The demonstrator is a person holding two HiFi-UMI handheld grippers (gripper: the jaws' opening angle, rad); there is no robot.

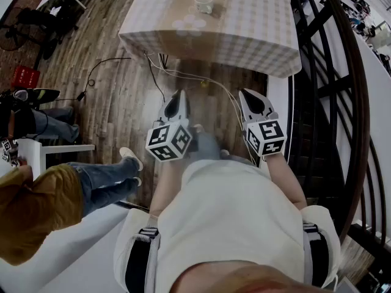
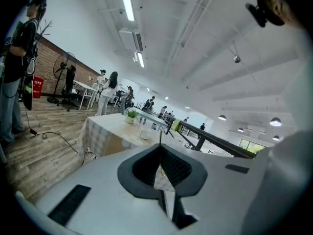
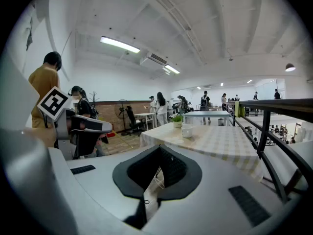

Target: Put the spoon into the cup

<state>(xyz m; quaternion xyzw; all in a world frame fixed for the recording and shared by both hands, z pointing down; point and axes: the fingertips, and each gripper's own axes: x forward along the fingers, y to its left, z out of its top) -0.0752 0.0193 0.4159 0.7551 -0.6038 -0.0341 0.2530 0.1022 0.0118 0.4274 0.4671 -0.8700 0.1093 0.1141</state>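
White ceramic cup on the beige checked-cloth table, well ahead of the left gripper and right gripper, both over brown wooden floor (each pair of jaws pressed together, gripping nothing).

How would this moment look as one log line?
stage: not started | left gripper: shut, empty | right gripper: shut, empty | cup: on checked table ahead | spoon: not visible

The head camera is looking steeply down over the person. Both gripper cameras are looking level and forward. All three are sharing the distant checked table and cup, lying at upper centre overhead.
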